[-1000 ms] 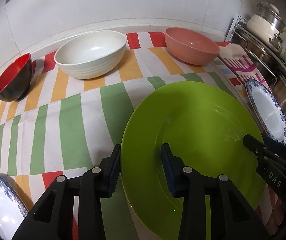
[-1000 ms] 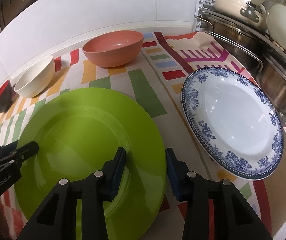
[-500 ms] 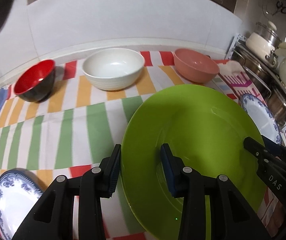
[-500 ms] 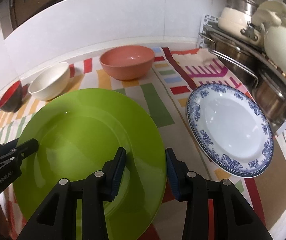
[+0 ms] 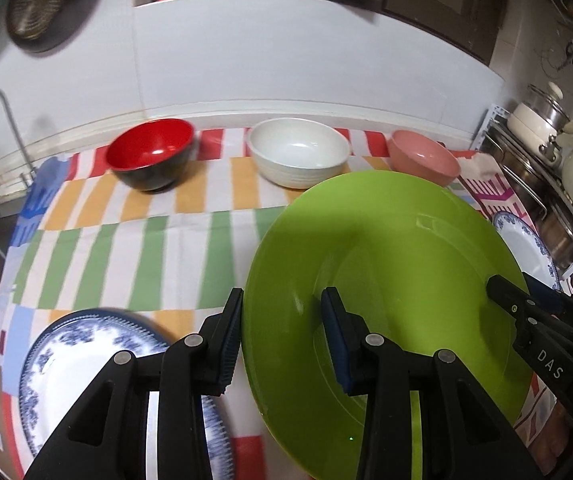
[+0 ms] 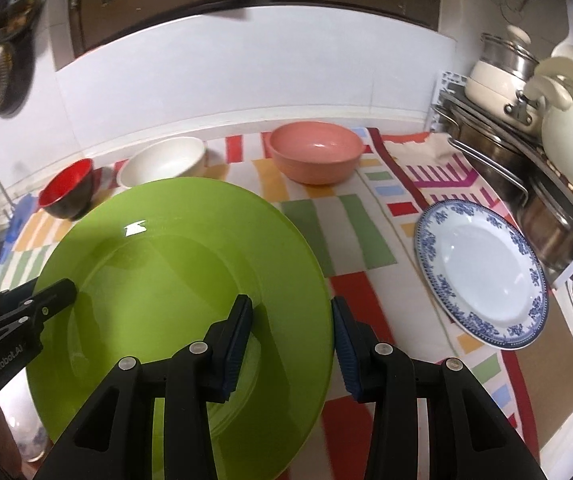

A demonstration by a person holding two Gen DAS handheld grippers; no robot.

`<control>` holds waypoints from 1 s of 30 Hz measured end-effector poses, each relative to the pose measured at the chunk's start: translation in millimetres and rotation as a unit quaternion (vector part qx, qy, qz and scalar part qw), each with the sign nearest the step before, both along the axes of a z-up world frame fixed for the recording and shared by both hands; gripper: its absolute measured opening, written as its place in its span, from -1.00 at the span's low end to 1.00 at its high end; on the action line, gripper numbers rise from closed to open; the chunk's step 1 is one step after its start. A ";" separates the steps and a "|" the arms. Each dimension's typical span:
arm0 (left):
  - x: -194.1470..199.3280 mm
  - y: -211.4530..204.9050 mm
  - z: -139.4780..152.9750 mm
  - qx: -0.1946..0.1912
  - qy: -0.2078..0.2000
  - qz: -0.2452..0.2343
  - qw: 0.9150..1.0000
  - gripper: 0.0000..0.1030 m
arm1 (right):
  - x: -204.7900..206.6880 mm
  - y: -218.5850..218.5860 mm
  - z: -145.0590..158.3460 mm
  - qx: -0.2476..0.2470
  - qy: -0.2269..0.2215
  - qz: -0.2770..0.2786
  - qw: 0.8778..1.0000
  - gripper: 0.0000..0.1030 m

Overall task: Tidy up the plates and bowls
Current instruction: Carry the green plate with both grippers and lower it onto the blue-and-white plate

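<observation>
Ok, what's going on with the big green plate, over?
Both grippers, left gripper and right gripper, clamp the green plate at opposite rims. Plate lifted off the striped cloth. Nothing blocking.

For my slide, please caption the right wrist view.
Both grippers carry the green plate above the striped cloth, blue-patterned plate alongside.

White letters "DAS" on the black right gripper (image 5: 526, 312) body, seen at the right edge of the left wrist view; white "GenRobot.AI" on the black left gripper (image 6: 52, 296) body, low at the left edge of the right wrist view, last letters partly cut off; no other readable text, dishes and striped cloth (image 6: 358, 236) carry only patterns.
</observation>
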State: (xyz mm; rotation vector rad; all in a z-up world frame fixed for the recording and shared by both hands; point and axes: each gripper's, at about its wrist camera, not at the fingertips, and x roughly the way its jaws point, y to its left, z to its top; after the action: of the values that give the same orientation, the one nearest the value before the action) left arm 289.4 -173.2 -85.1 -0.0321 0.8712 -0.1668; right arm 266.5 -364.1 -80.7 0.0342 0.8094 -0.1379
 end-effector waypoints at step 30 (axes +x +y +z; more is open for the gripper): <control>-62.3 170.7 7.3 0.013 0.001 0.129 0.992 -0.25 | -14.0 168.0 3.9 0.005 -0.003 0.127 0.992 -0.20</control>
State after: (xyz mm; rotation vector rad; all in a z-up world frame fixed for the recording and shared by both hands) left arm 227.0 -2.6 -77.9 -0.1204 0.8632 0.0874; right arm 252.5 -196.0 -76.8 -0.0601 0.8021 0.1071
